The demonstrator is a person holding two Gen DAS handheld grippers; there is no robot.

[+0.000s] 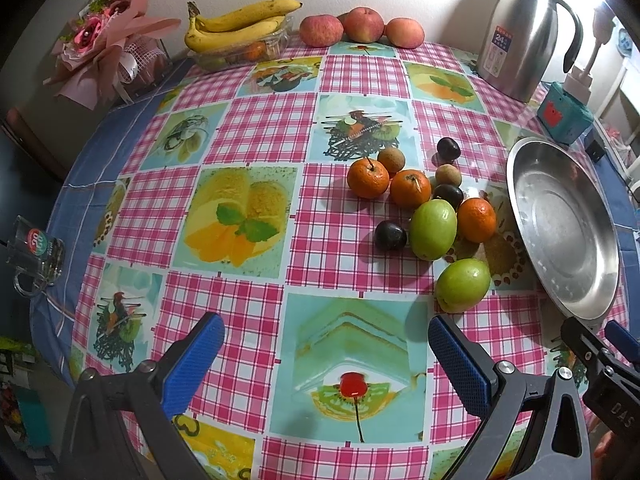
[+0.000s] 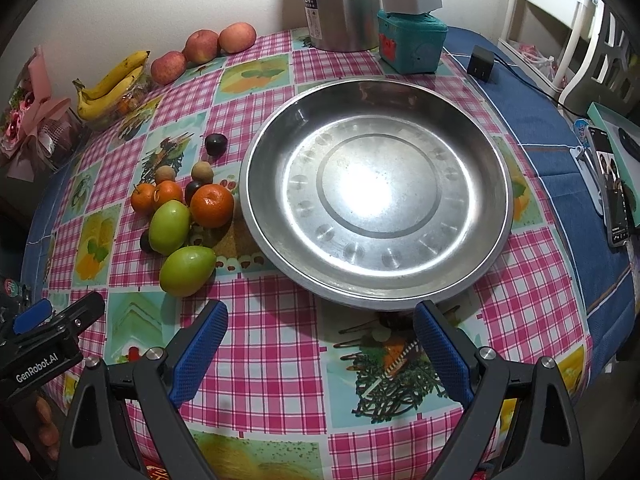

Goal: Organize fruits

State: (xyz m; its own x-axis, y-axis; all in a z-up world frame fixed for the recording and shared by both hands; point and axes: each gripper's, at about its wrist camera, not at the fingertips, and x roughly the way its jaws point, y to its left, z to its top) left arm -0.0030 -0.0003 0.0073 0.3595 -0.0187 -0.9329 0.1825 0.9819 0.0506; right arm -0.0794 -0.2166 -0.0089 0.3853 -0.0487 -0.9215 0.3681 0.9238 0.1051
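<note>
Both my grippers hang above the pink-checked tablecloth, nothing held. My left gripper, lower centre of the left wrist view: blue-padded jaws spread wide, only cloth between them. My right gripper, lower centre of the right wrist view: jaws spread just as wide, tips just short of the near rim of the round stainless-steel dish, not touching it. Dish is empty, fills centre of the right view.

Loose fruit sits in a tight cluster just left of the dish: two green oval fruits, nearer one at lower left of the dish; three orange mandarins, the biggest close to the dish rim; two small brown round fruits; three dark purple plums.

Upper left of both views, against the wall: yellow banana bunch on a clear plastic box, three red apples in a row. Steel thermos jug at the upper right of the left view.
</note>
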